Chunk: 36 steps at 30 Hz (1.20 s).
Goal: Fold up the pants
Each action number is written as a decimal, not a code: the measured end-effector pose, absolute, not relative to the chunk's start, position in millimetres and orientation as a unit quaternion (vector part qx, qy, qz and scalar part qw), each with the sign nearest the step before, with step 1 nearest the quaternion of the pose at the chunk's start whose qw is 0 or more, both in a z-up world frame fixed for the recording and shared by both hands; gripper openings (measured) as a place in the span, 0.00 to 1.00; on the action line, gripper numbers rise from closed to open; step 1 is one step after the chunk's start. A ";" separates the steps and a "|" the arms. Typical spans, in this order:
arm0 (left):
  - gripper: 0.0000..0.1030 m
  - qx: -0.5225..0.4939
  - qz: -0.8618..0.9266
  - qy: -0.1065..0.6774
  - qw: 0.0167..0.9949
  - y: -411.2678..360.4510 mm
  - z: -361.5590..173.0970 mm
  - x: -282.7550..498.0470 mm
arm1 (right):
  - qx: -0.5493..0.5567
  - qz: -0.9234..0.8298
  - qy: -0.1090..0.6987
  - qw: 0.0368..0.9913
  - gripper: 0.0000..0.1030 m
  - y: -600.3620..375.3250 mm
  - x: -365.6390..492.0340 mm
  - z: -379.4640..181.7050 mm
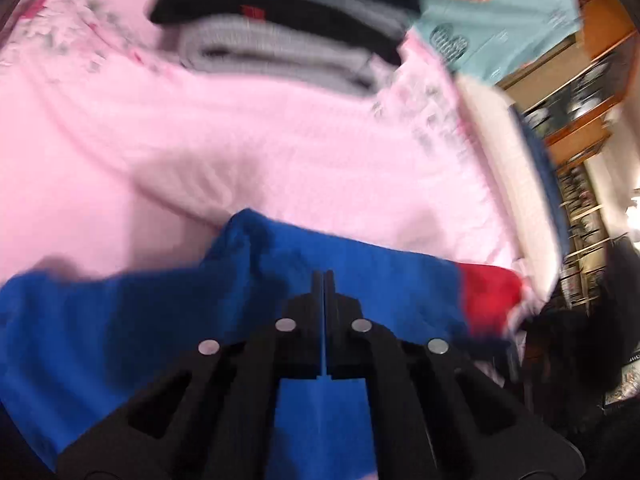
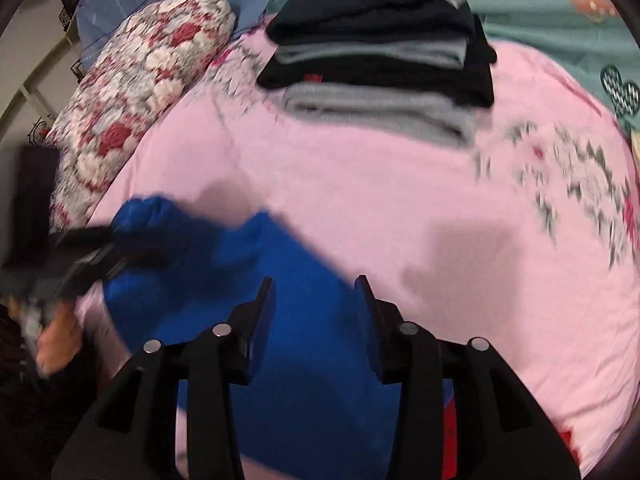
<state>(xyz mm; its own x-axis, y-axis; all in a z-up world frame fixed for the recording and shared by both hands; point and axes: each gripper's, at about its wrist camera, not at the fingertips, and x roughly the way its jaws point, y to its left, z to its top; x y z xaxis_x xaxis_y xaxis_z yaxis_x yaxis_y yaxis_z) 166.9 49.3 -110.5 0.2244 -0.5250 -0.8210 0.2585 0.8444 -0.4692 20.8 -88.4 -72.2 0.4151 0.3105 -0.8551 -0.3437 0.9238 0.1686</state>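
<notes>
Pants point(image 2: 304, 320): saturated royal blue, with a red section point(image 1: 490, 296) at 1 end. Bedspread point(image 2: 360, 208): pale pink, printed with grey-green leaves and small red-pink flowers toward its edges. Folded stack point(image 2: 380, 60): black layers alternating with grey ones; 1 small red mark on a black layer. Pillow point(image 2: 140, 92): white and red roses. Sheet point(image 2: 540, 12): teal, with orange strawberry shapes and a black-and-white heart. Both grippers were black.

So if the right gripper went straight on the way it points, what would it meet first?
Probably the blue pants: the open right gripper hovers over them. Past their edge lies the pink bedsheet, then the clothes stack. Depth is unclear.
</notes>
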 end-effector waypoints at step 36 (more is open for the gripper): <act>0.05 -0.130 -0.220 0.560 0.788 96.6 -129.3 48.2 | 0.467 -0.006 0.438 0.769 0.73 -379.1 -104.3 -149.7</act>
<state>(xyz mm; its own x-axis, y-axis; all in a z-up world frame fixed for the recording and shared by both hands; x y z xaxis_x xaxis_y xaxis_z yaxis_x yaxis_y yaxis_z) 48.2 96.6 -129.3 0.2757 -0.4920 -0.8258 0.2017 0.8696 -0.4507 -104.3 -379.1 -149.7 0.6171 0.3996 -0.6779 0.4171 0.5644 0.7124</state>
